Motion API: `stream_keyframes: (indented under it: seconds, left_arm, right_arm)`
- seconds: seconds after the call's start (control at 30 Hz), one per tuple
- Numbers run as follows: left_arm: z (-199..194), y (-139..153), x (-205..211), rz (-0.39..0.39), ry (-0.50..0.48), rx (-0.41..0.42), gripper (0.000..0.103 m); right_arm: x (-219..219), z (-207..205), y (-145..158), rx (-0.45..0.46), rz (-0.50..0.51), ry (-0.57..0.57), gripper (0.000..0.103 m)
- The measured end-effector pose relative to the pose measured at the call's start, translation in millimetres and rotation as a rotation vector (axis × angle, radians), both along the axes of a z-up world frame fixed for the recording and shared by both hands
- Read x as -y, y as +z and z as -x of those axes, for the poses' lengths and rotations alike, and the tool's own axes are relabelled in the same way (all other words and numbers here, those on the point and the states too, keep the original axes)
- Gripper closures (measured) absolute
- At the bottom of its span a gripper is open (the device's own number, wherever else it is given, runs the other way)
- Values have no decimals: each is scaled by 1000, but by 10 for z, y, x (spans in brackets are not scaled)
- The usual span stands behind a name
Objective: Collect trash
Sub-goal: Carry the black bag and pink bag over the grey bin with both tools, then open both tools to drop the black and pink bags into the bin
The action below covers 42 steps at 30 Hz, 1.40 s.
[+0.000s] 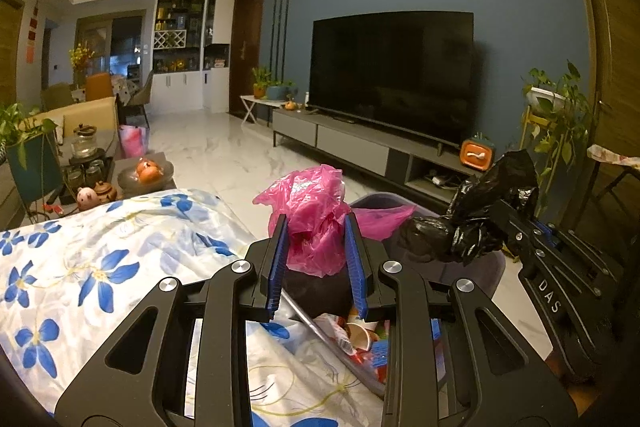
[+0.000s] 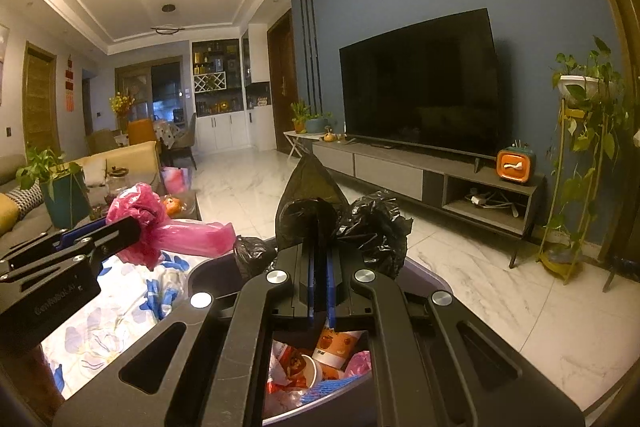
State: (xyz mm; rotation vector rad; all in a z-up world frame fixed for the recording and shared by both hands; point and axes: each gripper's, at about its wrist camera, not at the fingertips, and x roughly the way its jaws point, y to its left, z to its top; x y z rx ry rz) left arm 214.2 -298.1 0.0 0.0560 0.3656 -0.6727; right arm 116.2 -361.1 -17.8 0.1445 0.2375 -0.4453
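Left gripper is clamped on a bunched pink bag, pads squeezing the crumpled film from both sides. Right gripper is fully clenched on a twist of black bag (the bin liner, by the look of it), the film bulging out past the tips. Both bags hang over the bin, near centre, just right of the floral cloth on the near-left surface. The bin holds loose trash: paper cups, wrappers, a bit of pink film.

Handling: both bags are thin plastic, light, soft, slippery; they crush to nothing and slide out of a loose pinch. Best hold is where the film is gathered thick, as now, not a single layer at an edge. The black bag will get heavier if lifted with the trash in it, and thin film can tear under that load, so grip a well-bunched part of its rim and pull slowly. The cups inside are light and crush easily.

Whether the pink bag's tail is tied to anything or just trailing toward the bin is hard to say; the left gripper hides that part.

Far right: TV on its stand, well apart from the work.
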Motion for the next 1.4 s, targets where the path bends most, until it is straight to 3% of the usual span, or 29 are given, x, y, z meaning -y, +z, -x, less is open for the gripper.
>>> stream_keyframes:
  seconds: [0.5,0.53,0.63,0.87,0.97,1.13,1.4]
  left_arm:
    - [-197,-116,146,-8,-26,-29,75]
    - [-195,-117,164,-9,-27,-30,75]
    - [-229,-142,183,-7,-40,-37,74]
    - [-253,-237,257,-22,-54,-57,74]
    - [-249,-269,294,-34,-64,-62,69]
    - [-221,-291,264,-32,-54,-59,35]
    - [-101,-269,-80,-19,27,-72,17]
  right_arm:
    - [137,-128,-39,-15,-46,14,96]
    - [155,-133,-48,-16,-50,13,95]
    - [210,-132,-65,-14,-70,15,73]
    - [267,-27,-82,6,-80,-25,52]
    - [257,66,-77,13,-68,-61,44]
    - [193,212,-79,12,-55,-86,31]
    - [-44,419,-63,-6,-14,-101,16]
